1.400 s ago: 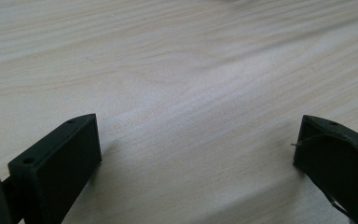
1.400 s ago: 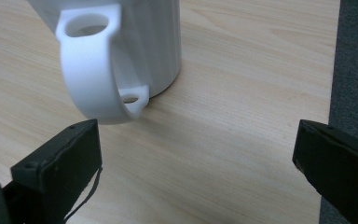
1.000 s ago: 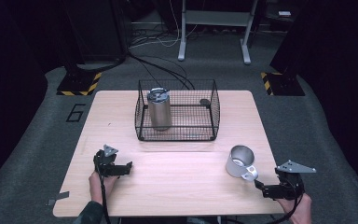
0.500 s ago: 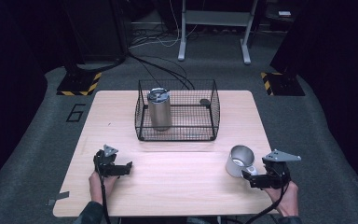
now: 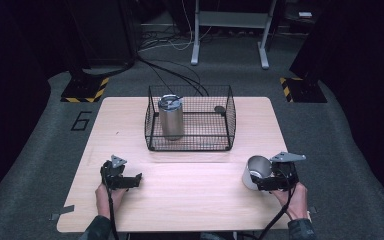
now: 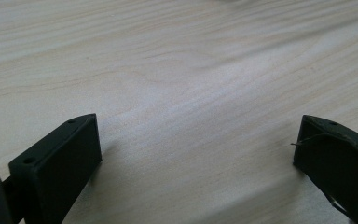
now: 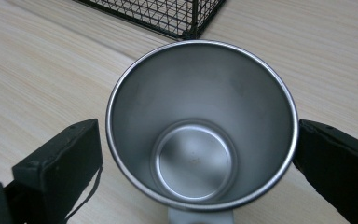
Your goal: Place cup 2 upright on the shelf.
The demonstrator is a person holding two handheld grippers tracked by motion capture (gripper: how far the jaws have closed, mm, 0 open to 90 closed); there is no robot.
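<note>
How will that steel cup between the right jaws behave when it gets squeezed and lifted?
The steel cup looks rigid, so it probably won't deform. Its smooth, tapered wall may slip upward. Empty inside, it is likely light.

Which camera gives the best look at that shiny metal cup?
The right gripper view: the metal cup sits large between the right gripper jaws, its empty inside plain. The high view shows the cup small, near the table's right edge. The left gripper view shows bare tabletop.

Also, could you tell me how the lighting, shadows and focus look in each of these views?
High view: bright table, dark surroundings. Left gripper view: soft shadows beside the jaws, far wood blurred. Right gripper view: steel cup sharp, with soft sheen inside; wire basket slightly blurred.
</note>
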